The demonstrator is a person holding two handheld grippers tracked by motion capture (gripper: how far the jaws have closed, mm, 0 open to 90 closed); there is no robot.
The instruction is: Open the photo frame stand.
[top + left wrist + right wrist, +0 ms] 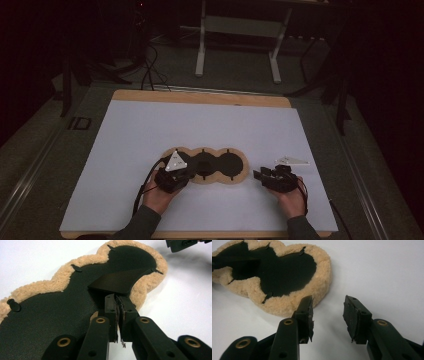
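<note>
A three-lobed pad with a black top and a tan fleece rim lies in the middle of the white board. My left gripper, held in a hand at the pad's left end, is shut on the front edge of the pad's black sheet. That edge is lifted off the fleece as a flap. My right gripper stands open with nothing between its jaws, a little to the right of the pad's right lobe. From the high view, the right gripper is just off the board surface.
The white board covers a wooden table whose edge runs along the back. Beyond it stand a white desk frame and floor cables. Bare board lies to the left, right and behind the pad.
</note>
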